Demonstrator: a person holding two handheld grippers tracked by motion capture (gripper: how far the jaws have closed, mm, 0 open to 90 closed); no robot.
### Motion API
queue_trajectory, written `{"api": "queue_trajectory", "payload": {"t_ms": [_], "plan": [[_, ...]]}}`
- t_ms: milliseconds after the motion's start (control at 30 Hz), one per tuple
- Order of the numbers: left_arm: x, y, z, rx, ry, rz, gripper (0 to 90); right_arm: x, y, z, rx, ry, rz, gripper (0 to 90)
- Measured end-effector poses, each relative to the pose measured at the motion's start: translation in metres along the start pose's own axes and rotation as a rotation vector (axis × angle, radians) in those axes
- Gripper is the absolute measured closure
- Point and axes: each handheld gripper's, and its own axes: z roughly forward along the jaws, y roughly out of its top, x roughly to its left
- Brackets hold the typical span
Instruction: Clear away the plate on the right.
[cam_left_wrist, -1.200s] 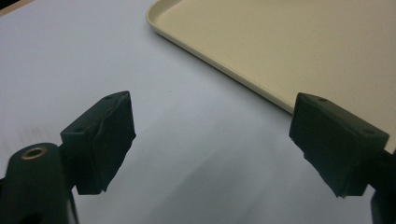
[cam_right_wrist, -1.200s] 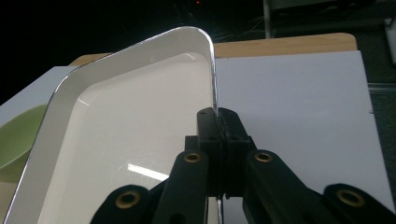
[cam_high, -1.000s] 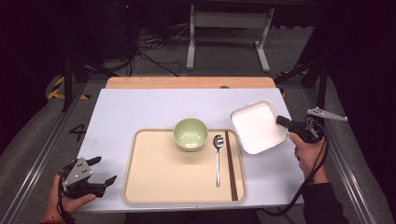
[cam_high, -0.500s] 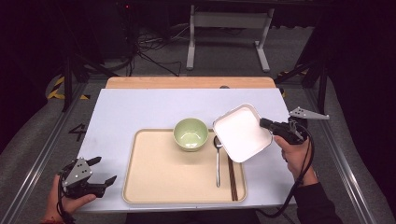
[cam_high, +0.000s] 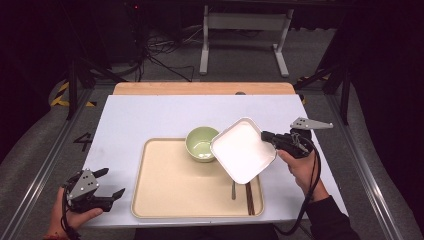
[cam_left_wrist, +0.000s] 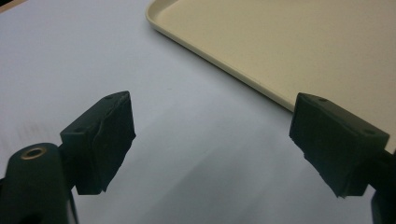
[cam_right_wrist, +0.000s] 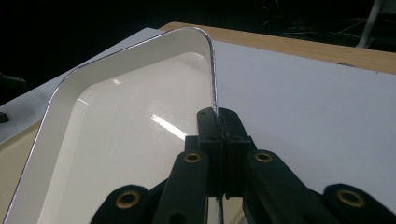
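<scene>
Stretching under everything is the pale grey table (cam_high: 150, 120), with a wooden strip along its far edge. On it lies a beige tray (cam_high: 170, 185), and a green bowl (cam_high: 201, 144) sits at the tray's far edge. A white square plate (cam_high: 242, 150) hangs tilted above the tray's right part, just beside the bowl, covering most of a spoon (cam_high: 233, 190) and dark chopsticks (cam_high: 249, 201) on the tray. The right claw (cam_high: 265, 136) has its jaws pinched tight on the plate's rim. The left claw (cam_high: 107, 182) sits at the table's near left corner, jaws spread wide with nothing between them, near the tray's corner
</scene>
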Motion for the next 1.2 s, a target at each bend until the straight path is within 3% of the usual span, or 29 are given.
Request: {"api": "queue_trajectory", "payload": {"t_ms": [433,1200], "plan": [[0.000,0.000,0.000,-0.002,-0.002,-0.006,15.0,0.023,0.003,0.016,0.032,0.058,-0.054,89.9],[0.000,0.001,-0.002,-0.004,0.006,-0.006,15.0,0.077,0.002,0.068,0.144,0.172,-0.200,89.9]]}}
